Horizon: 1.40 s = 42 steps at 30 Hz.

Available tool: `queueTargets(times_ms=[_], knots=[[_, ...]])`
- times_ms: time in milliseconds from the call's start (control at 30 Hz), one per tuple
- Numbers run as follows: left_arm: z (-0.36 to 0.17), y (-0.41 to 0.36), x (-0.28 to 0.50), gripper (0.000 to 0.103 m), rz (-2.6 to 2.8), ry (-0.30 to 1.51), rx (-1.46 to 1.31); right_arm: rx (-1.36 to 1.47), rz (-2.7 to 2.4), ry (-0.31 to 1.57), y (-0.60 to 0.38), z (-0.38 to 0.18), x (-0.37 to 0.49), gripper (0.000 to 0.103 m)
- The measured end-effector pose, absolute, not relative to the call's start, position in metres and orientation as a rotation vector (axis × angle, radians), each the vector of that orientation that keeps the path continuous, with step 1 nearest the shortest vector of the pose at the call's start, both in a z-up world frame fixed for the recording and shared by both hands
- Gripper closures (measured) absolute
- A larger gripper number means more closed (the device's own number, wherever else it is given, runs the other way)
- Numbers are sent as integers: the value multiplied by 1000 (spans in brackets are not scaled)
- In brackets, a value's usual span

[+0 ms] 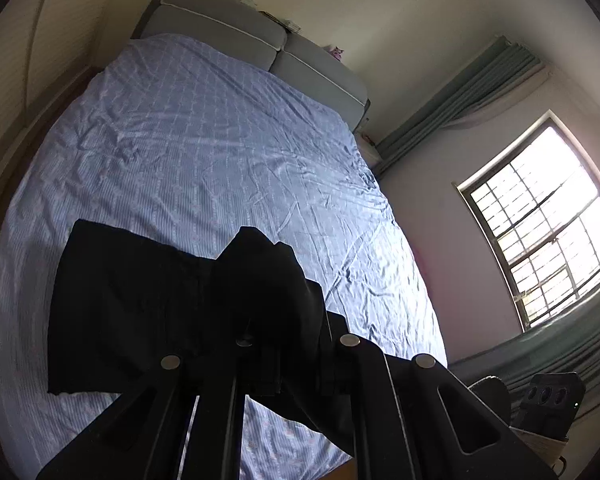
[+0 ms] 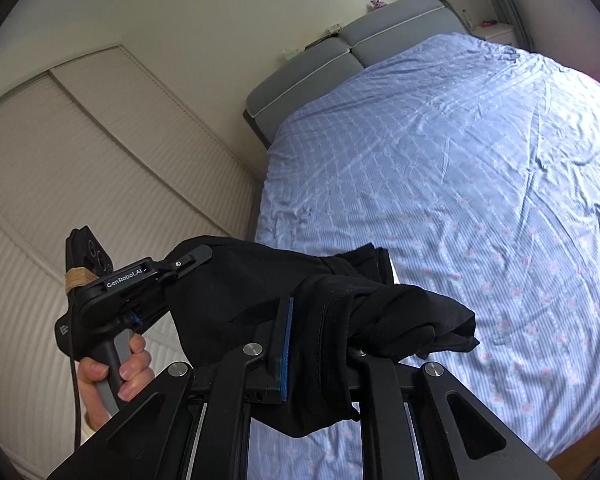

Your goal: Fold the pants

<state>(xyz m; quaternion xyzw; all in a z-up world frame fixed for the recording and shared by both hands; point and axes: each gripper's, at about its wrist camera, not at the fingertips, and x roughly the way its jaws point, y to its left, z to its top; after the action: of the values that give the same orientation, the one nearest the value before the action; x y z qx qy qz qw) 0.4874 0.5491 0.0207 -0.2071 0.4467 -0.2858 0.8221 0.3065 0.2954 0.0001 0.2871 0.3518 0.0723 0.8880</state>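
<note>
The black pants are held up over the near end of the bed, part of them hanging flat in the left wrist view. My left gripper is shut on a bunched edge of the pants; it also shows in the right wrist view, gripping the cloth at the left. My right gripper is shut on the pants, the cloth draped over its fingers, one blue pad showing. The fabric stretches between both grippers.
A bed with a blue patterned sheet fills the view, with a grey padded headboard at the far end. A window and green curtains are right of the bed; white closet doors are to its left.
</note>
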Motion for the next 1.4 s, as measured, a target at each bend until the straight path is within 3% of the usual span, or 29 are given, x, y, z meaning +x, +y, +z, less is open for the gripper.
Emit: queueTargets(times_ms=[400, 700, 1000, 1133, 1400], knots=[[-2, 532, 641, 91, -830, 1098, -277, 636, -123, 667, 358, -9, 380, 90], [-43, 536, 708, 91, -907, 1092, -220, 634, -257, 662, 380, -20, 443, 90], [-173, 584, 718, 91, -739, 1321, 2, 893, -298, 953, 442, -157, 461, 90], [-193, 604, 715, 91, -726, 1363, 6, 993, -316, 1058, 476, -202, 450, 90], [-203, 618, 717, 91, -697, 1367, 75, 1021, -300, 1153, 517, -229, 456, 90]])
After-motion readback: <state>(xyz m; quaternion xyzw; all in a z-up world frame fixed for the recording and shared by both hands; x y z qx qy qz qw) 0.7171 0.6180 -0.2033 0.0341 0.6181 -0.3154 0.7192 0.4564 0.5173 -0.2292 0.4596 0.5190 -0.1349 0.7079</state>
